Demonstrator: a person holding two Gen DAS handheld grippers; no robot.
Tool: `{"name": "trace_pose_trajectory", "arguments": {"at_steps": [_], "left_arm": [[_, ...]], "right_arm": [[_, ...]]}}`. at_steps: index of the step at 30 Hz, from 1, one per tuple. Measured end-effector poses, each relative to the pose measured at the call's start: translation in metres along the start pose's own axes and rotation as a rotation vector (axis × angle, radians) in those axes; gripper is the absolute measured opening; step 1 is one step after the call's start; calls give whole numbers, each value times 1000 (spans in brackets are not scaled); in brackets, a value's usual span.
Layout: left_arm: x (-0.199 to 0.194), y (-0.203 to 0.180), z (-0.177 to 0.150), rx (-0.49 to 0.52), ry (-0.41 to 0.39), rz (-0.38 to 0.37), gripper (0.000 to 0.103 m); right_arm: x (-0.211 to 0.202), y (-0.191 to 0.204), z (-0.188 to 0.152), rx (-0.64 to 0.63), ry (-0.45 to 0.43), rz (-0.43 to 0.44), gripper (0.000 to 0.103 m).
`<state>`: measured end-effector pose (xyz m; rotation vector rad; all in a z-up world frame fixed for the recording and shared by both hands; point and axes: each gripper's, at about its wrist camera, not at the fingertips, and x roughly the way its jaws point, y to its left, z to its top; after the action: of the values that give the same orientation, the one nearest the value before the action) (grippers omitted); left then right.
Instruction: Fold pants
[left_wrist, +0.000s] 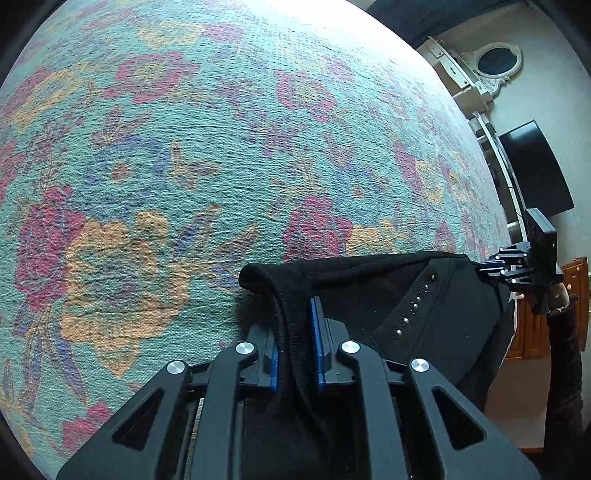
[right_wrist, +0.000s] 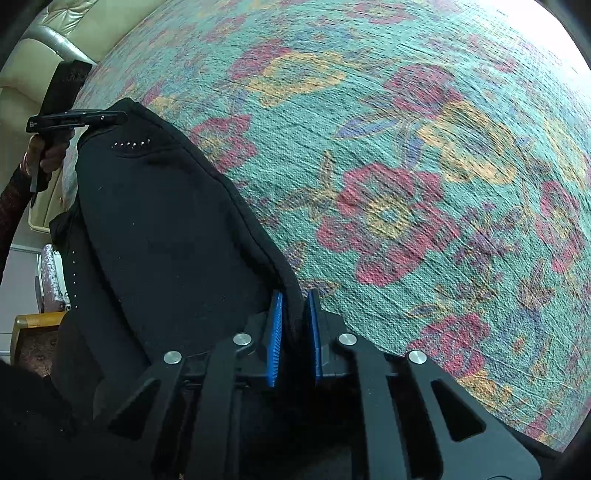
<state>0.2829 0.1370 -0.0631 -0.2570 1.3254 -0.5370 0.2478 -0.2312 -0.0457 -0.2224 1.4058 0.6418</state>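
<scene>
jaws of both the left gripper (left_wrist: 295, 341) and right gripper (right_wrist: 293, 338) pinch the soft black pants (left_wrist: 424, 295) by one edge, low in each frame; limp cloth, likely to sag.

Pants (left_wrist: 406, 295) on bedspread (left_wrist: 221, 147), between the tools' pads.

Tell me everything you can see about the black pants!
The black pants look like soft, thick knit cloth. A short row of small shiny studs runs beside a curved seam, and the edge has a rolled hem. They lie bunched over a flowery teal carpet. The left gripper pinches one end of the edge between its blue pads, and the right gripper pinches the other end, so the edge stretches between them.
</scene>
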Motion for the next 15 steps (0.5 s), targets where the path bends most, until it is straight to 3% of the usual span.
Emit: {"name": "trace_pose_trajectory", "arguments": {"at_steps": [3, 9, 15], "left_arm": [[-1, -9, 3, 30, -45, -4, 7], [-12, -8, 2, 37, -126, -100, 6], [-57, -14, -6, 51, -268, -271, 6]], "right_arm": [[-8, 7, 2, -13, -45, -51, 9], [-49, 13, -5, -1, -200, -143, 8], [-89, 43, -37, -31, -360, -281, 8]]}}
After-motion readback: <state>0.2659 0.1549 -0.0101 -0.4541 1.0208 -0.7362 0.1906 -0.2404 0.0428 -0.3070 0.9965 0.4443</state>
